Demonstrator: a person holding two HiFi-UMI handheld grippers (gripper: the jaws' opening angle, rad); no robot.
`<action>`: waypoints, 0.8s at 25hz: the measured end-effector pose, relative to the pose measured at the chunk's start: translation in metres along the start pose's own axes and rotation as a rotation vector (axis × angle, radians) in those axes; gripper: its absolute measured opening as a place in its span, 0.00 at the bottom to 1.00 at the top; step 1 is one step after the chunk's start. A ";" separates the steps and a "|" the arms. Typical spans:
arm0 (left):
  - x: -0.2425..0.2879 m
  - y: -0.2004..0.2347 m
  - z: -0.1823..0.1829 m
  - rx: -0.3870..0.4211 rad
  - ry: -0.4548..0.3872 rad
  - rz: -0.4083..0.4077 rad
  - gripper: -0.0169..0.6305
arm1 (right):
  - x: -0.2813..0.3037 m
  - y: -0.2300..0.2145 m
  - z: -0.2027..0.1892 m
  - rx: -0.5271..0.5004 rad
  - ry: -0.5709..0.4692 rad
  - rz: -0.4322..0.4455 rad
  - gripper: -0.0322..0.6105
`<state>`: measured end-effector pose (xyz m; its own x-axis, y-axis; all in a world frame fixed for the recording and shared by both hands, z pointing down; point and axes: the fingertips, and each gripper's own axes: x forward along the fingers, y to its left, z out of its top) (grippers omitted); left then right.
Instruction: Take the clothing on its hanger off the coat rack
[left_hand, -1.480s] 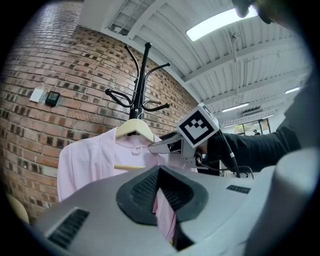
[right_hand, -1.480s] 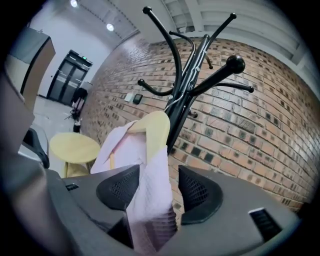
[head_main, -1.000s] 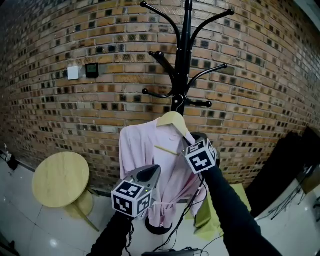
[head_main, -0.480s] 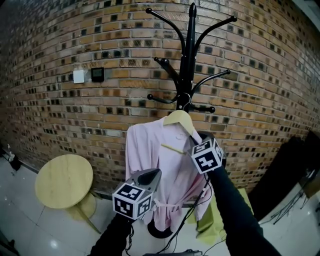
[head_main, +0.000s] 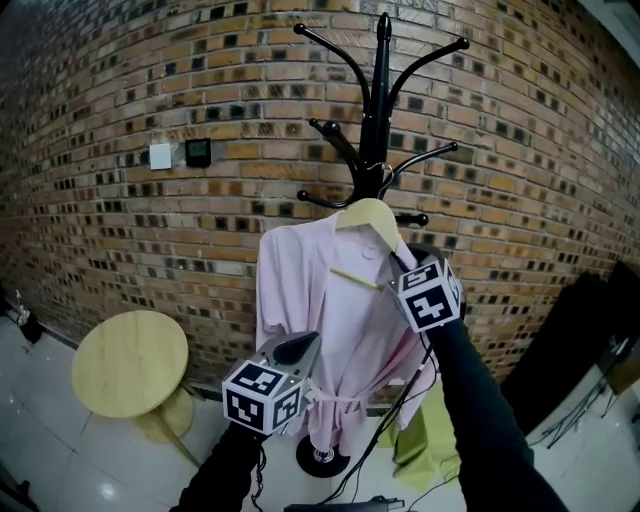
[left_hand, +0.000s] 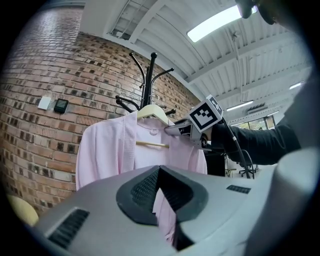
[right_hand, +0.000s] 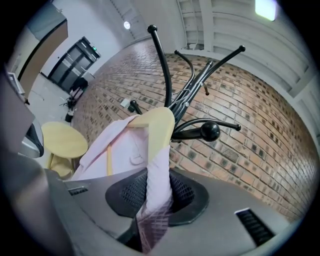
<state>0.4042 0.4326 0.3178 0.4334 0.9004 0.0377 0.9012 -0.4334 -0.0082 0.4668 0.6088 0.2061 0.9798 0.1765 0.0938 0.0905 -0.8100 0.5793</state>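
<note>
A pink robe (head_main: 320, 300) hangs on a wooden hanger (head_main: 370, 213) against the black coat rack (head_main: 380, 110). My right gripper (head_main: 403, 265) is shut on the hanger's right shoulder, with the robe's cloth caught between the pads (right_hand: 157, 185). In the right gripper view the hanger (right_hand: 157, 125) sits just beside a ball-tipped rack arm (right_hand: 210, 131); whether its hook rests on a peg is hidden. My left gripper (head_main: 303, 345) is level in front of the robe's lower front, jaws shut. A sliver of pink robe (left_hand: 165, 215) shows through the slit below them.
A round wooden stool (head_main: 130, 362) stands at the lower left by the brick wall (head_main: 120, 230). A yellow-green cloth (head_main: 428, 445) lies right of the rack's base (head_main: 322, 458). Dark gear (head_main: 590, 340) fills the right edge. Cables trail on the floor.
My right gripper has risen with the hanger and robe, bringing the hanger's top up to the rack's lower arms. The left gripper has stayed put.
</note>
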 end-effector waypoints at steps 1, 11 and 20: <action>-0.002 -0.001 0.000 0.002 -0.001 0.000 0.02 | -0.004 -0.003 0.000 0.005 -0.003 -0.004 0.16; -0.022 -0.012 0.016 0.035 -0.013 0.006 0.02 | -0.045 0.007 0.013 -0.007 -0.045 0.011 0.16; -0.069 -0.003 0.015 0.026 0.003 0.059 0.02 | -0.064 0.045 0.042 -0.028 -0.076 0.062 0.16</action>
<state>0.3720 0.3726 0.3006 0.4856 0.8733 0.0398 0.8741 -0.4843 -0.0365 0.4154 0.5377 0.1921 0.9942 0.0828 0.0687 0.0256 -0.8019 0.5969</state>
